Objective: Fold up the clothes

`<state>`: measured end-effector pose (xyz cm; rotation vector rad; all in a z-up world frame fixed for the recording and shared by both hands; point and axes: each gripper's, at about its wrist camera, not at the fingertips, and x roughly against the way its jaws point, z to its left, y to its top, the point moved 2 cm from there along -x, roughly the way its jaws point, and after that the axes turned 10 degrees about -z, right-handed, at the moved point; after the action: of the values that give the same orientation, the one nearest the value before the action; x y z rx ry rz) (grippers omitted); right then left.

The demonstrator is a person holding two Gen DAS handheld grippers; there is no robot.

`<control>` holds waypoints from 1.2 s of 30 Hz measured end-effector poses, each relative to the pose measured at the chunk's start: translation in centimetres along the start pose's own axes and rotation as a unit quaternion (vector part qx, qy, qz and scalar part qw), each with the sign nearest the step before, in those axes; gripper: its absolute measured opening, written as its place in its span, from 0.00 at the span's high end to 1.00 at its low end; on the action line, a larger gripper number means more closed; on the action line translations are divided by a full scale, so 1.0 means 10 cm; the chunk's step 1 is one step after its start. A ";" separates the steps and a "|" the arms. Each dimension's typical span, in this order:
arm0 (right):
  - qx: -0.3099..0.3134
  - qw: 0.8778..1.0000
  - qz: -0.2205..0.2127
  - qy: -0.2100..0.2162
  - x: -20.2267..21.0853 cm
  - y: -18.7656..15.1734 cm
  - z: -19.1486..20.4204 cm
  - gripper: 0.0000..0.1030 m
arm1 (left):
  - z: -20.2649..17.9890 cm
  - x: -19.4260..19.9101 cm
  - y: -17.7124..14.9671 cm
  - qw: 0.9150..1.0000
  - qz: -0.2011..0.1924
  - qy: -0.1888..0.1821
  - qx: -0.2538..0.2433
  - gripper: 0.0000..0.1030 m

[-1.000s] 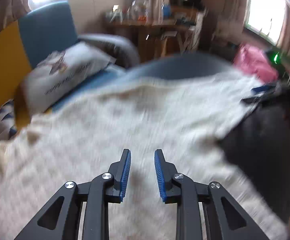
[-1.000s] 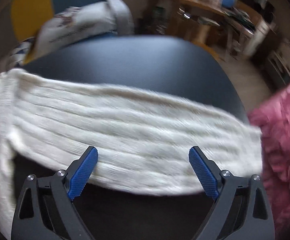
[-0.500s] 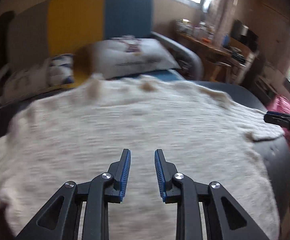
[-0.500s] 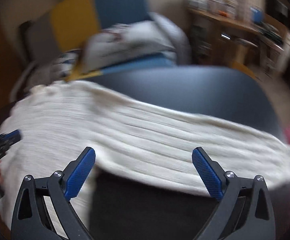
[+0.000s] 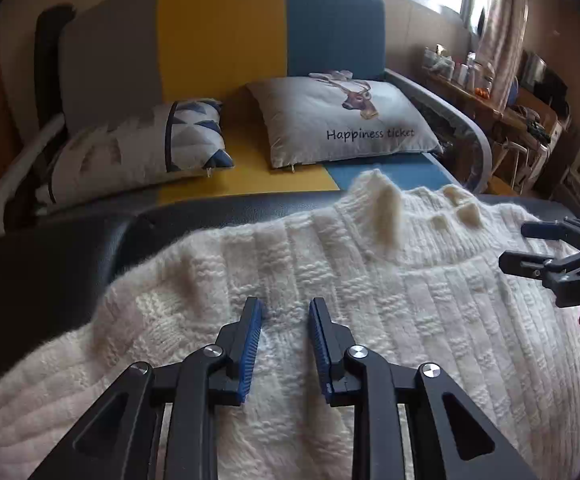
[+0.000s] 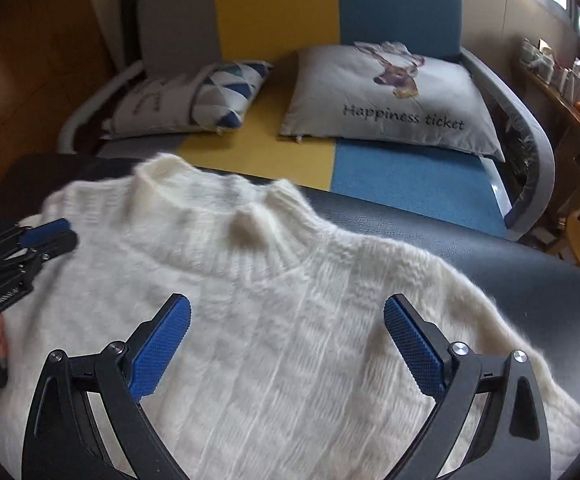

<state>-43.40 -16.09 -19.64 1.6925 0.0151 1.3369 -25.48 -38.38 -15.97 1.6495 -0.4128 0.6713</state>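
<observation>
Plainly, the white knitted sweater (image 6: pixel 290 340) lies spread, collar away from the person, on the dark padded worktop (image 6: pixel 509 264); its ribbed collar (image 6: pixel 250 240) is rumpled and stands up in soft peaks near the far edge. One shoulder and sleeve run off toward the lower right of the right wrist view, and the knit looks thick and fuzzy.

Over the body of the sweater hangs the right gripper (image 6: pixel 286 340), its blue pads spread wide with nothing between them. Nearer the sweater's left side sits the left gripper (image 5: pixel 284 344), its pads only a narrow gap apart and empty; whether its tips touch the wool I cannot tell.

As it lies, the garment would fit either a sweater laid out for folding or one partly arranged, since no clear fold shows. To fold it well, I judge the collar should be flattened, each grip taken at a seam or edge through the full thickness of the knit, and both sides lifted together so the loose wool does not stretch or bunch.

Beyond the worktop stands a sofa (image 5: pixel 218 32) with two cushions (image 5: pixel 345 120).
</observation>
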 end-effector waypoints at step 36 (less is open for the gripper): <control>0.103 0.979 -0.054 0.168 0.24 0.24 1.23 0.02 | 1.05 0.43 -0.11 0.994 -0.016 0.099 0.037 0.75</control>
<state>-34.27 -24.15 -15.71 1.5871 0.4487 1.5648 -19.43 -48.05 -14.96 1.6373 -0.2203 0.8256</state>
